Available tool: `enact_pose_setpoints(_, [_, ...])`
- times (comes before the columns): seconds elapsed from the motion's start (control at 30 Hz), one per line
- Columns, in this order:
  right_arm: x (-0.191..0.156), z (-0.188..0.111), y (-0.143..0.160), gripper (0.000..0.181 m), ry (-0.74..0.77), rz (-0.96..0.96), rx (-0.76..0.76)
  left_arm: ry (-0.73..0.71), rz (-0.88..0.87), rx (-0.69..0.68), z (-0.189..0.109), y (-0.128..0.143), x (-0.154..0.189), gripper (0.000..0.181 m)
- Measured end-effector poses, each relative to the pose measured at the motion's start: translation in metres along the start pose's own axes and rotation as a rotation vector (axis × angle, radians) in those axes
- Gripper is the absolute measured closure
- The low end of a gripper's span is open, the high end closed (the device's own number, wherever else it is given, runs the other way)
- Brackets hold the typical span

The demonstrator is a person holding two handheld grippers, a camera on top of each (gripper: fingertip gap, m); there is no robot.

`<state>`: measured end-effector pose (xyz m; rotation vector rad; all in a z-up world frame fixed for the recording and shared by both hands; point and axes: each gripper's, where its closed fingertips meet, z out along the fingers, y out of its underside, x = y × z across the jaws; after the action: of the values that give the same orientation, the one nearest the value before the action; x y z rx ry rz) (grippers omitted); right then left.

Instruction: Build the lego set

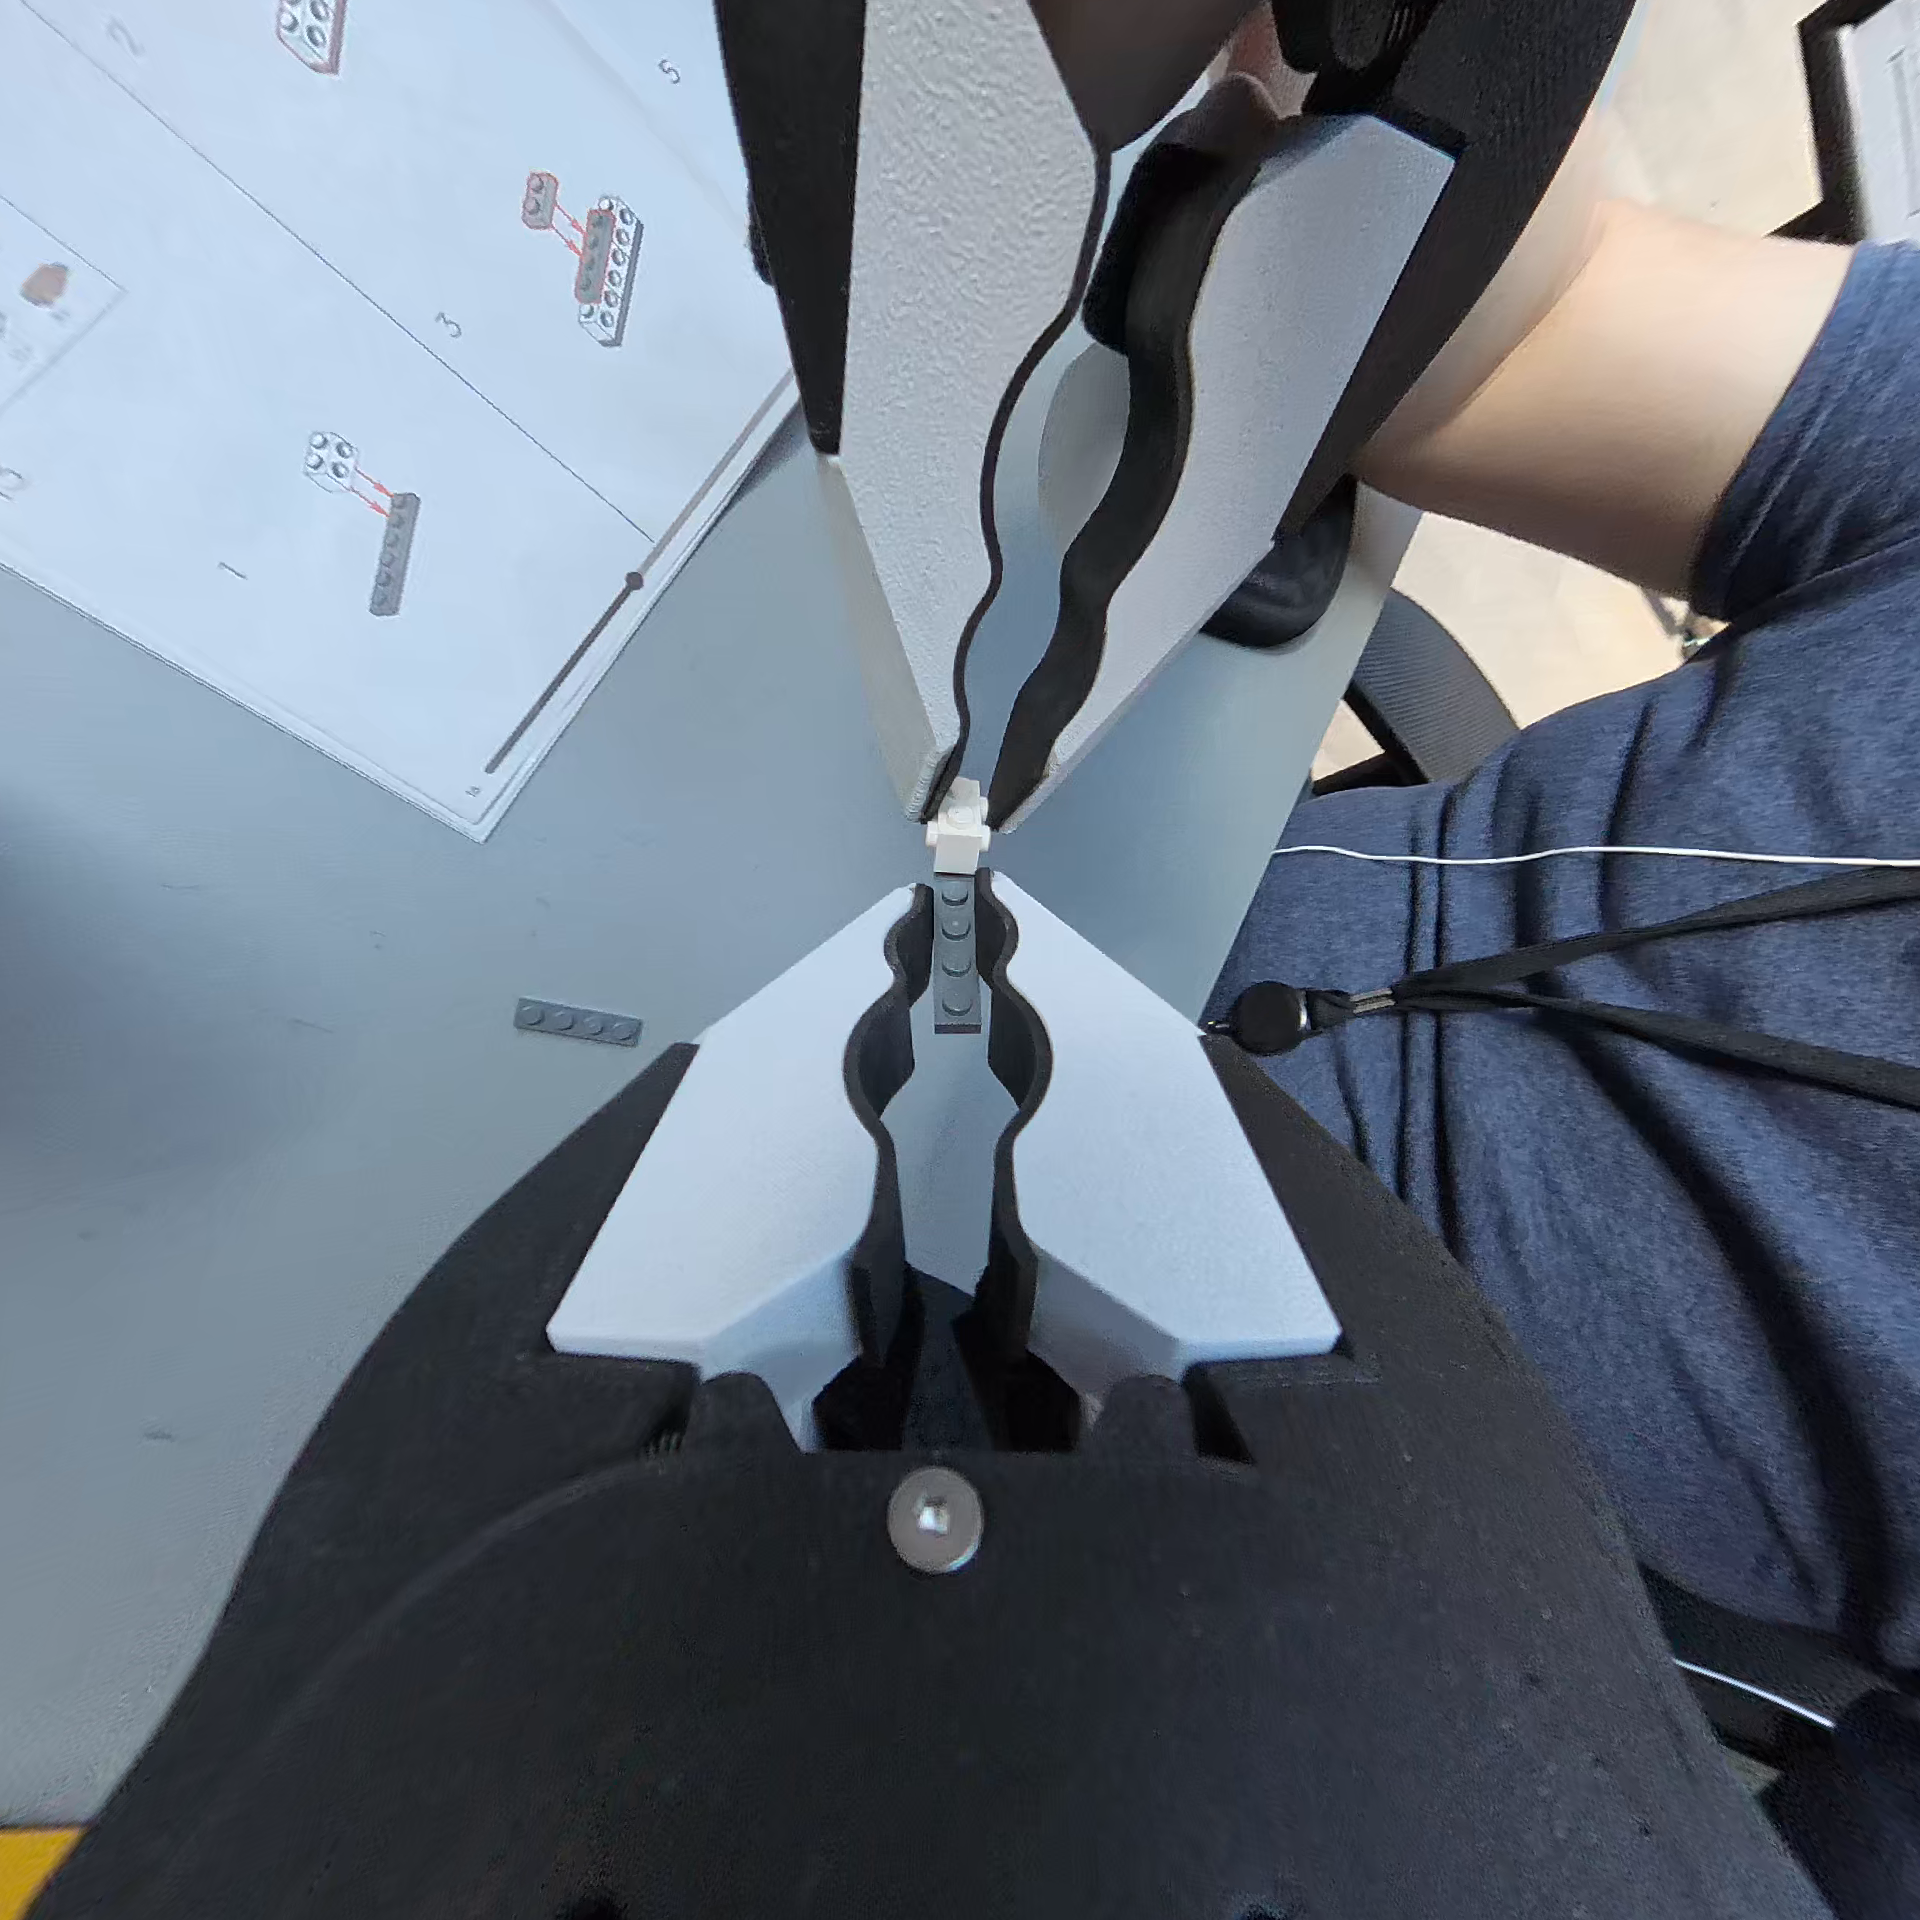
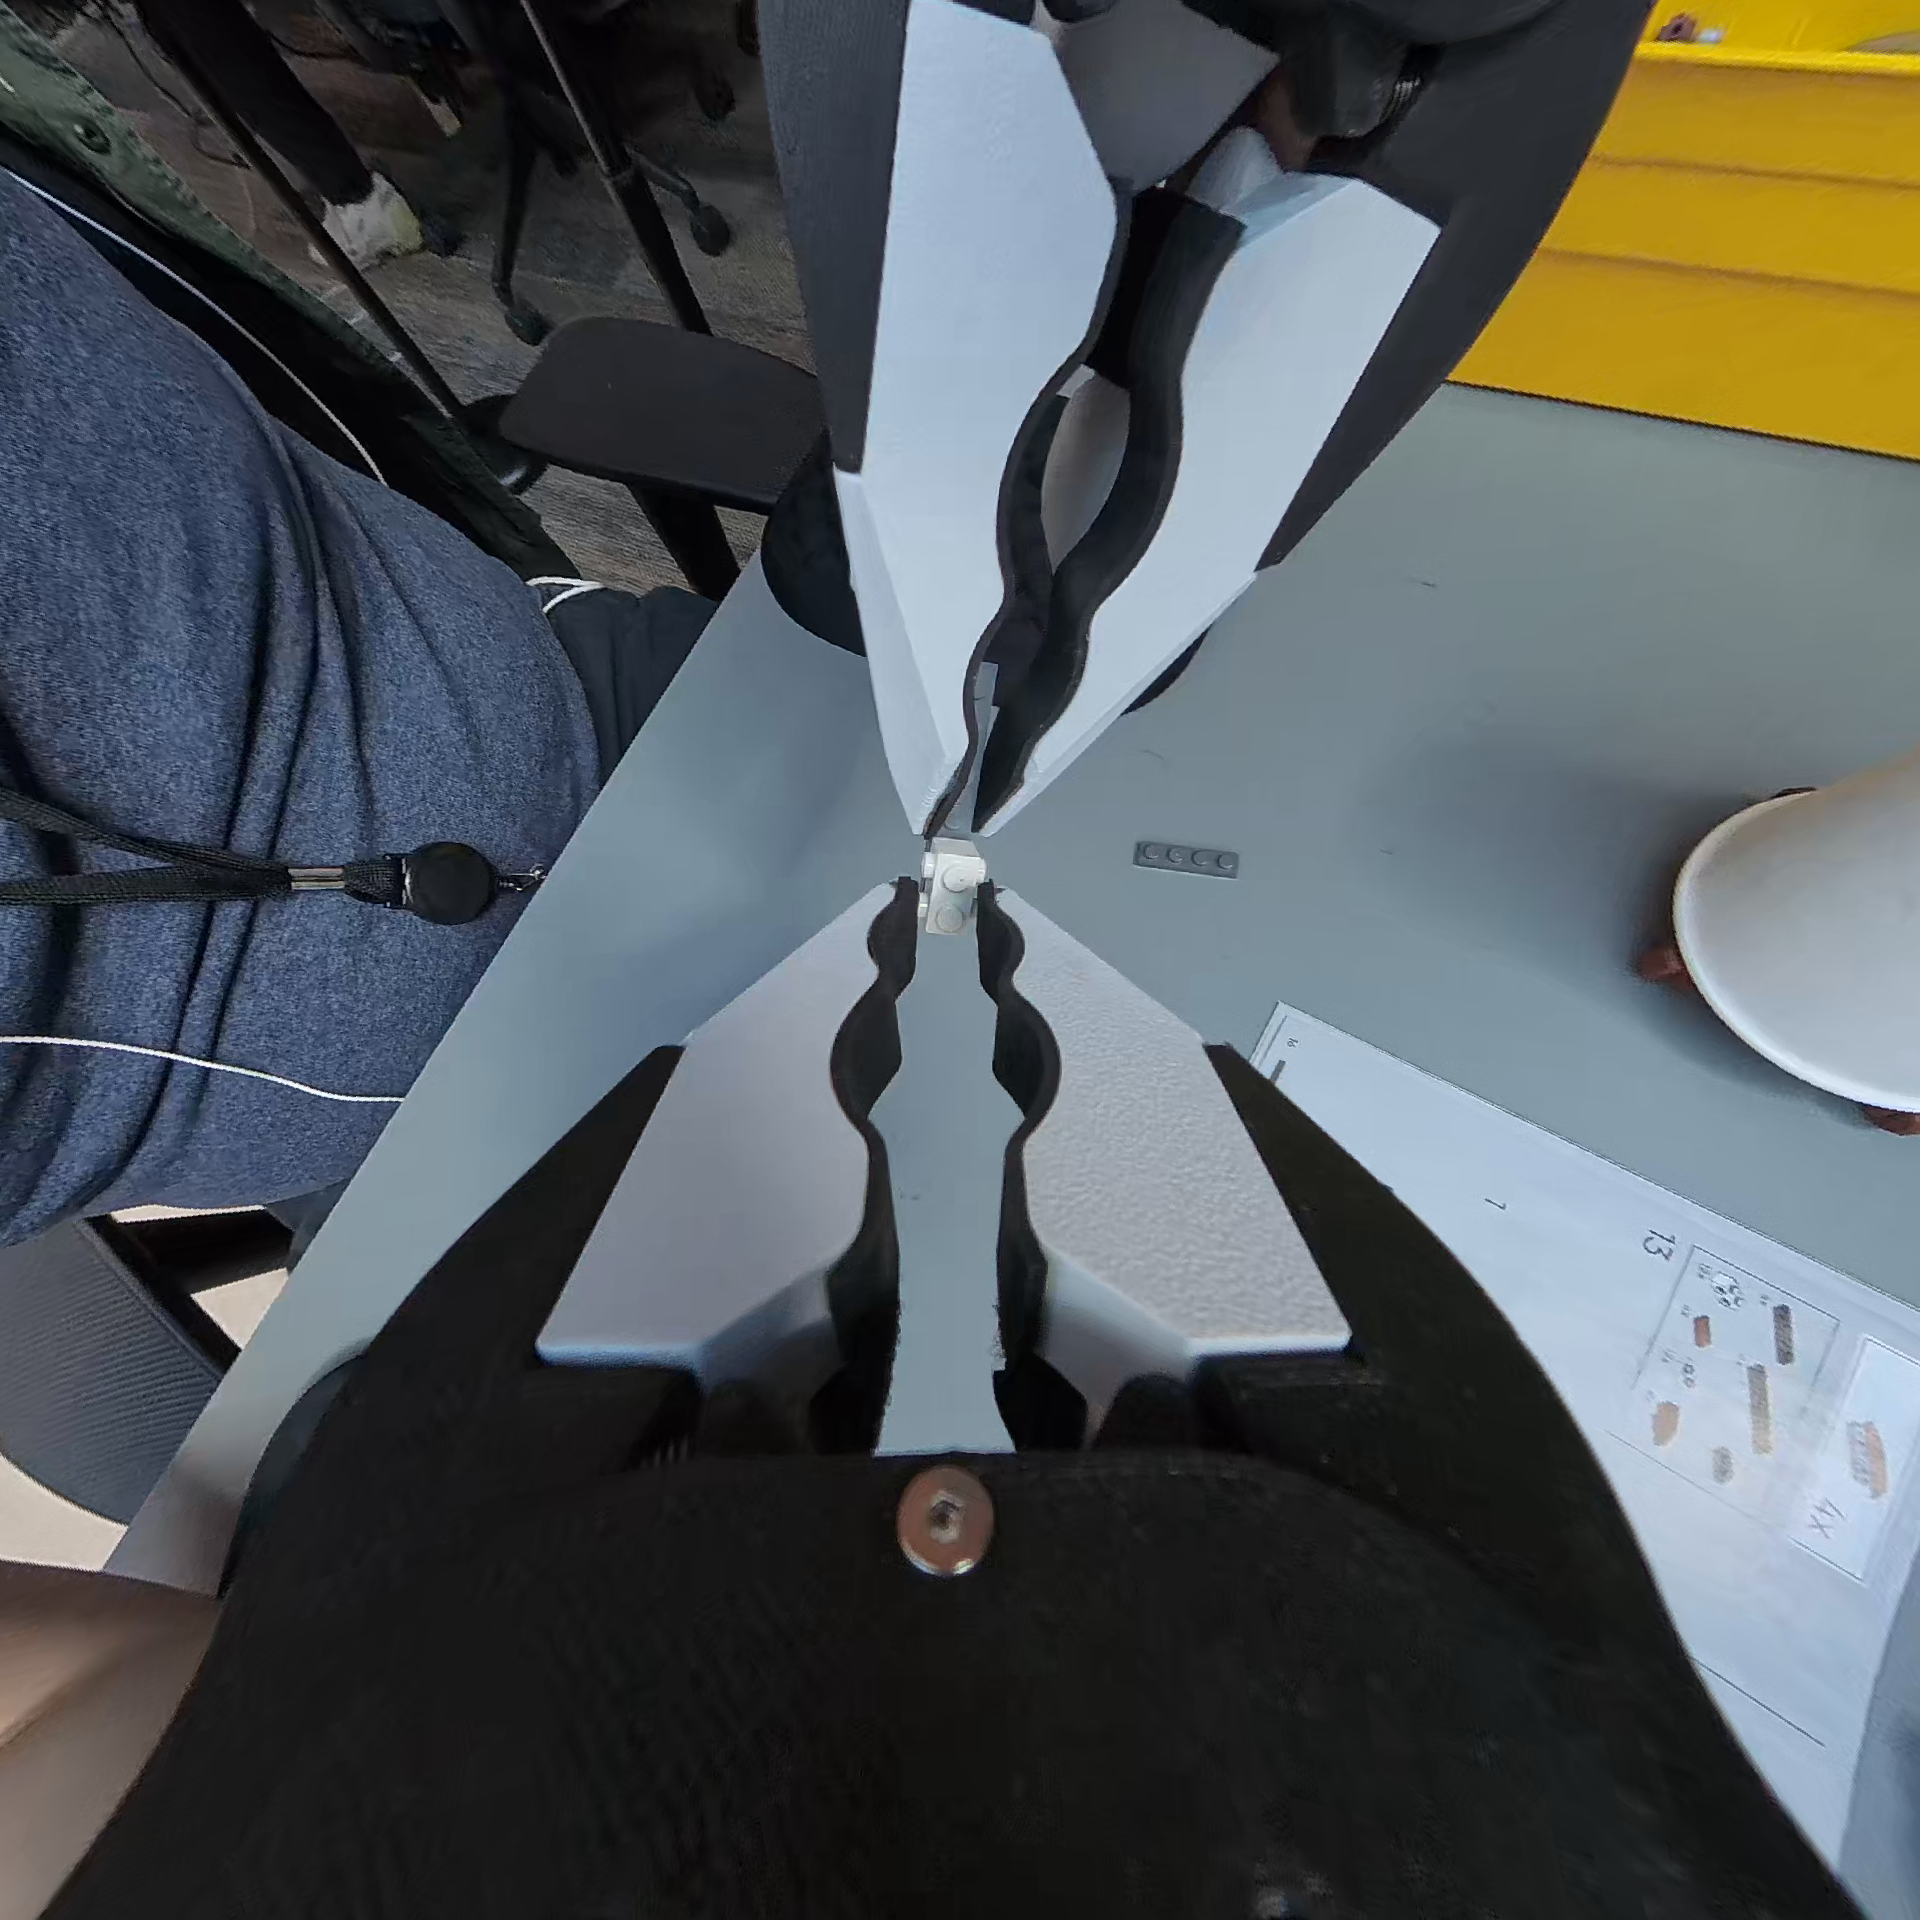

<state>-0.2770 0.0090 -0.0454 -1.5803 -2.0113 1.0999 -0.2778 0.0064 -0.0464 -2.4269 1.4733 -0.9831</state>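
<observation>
In the left wrist view my left gripper [image 1: 951,899] is shut on a dark grey four-stud plate [image 1: 957,966], held lengthwise between the fingers. My right gripper [image 1: 961,800] comes in from the top, shut on a small white brick [image 1: 958,831]. The white brick touches the far end of the grey plate. In the right wrist view my right gripper [image 2: 943,894] grips the white brick [image 2: 951,902], and the left gripper [image 2: 951,821] meets it tip to tip from above. The grey plate is mostly hidden there.
A second grey four-stud plate [image 1: 578,1021] lies loose on the grey table [image 1: 260,1143]; it also shows in the right wrist view [image 2: 1187,859]. An instruction sheet [image 1: 312,364] lies nearby. A white bowl [image 2: 1808,935] and yellow bin [image 2: 1714,229] stand farther off. A person's torso [image 1: 1662,1039] sits at the table edge. The grippers are tip to tip, or close to it.
</observation>
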Motion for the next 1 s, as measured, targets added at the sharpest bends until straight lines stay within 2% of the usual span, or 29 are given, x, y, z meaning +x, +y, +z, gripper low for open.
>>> enact_pose_setpoints(0.2, [-0.007,0.002,0.007,0.171,-0.145,0.143,0.005,0.149,-0.1,0.062,0.007,0.0,0.006,0.176])
enact_pose_setpoints(0.37, [-0.017,0.0,0.015,0.171,-0.16,0.197,-0.074,0.189,-0.082,0.12,0.016,-0.002,0.013,0.176])
enact_pose_setpoints(0.67, [-0.031,-0.009,0.016,0.171,-0.203,0.255,-0.12,0.236,0.007,0.244,0.019,-0.009,0.029,0.176])
enact_pose_setpoints(0.8, [-0.039,-0.035,-0.003,0.171,-0.159,0.258,-0.232,0.248,0.1,0.372,0.002,-0.026,0.045,0.176])
enact_pose_setpoints(1.0, [-0.061,-0.092,-0.056,0.171,0.0,0.29,-0.428,0.249,0.285,0.569,-0.054,-0.063,0.088,0.176])
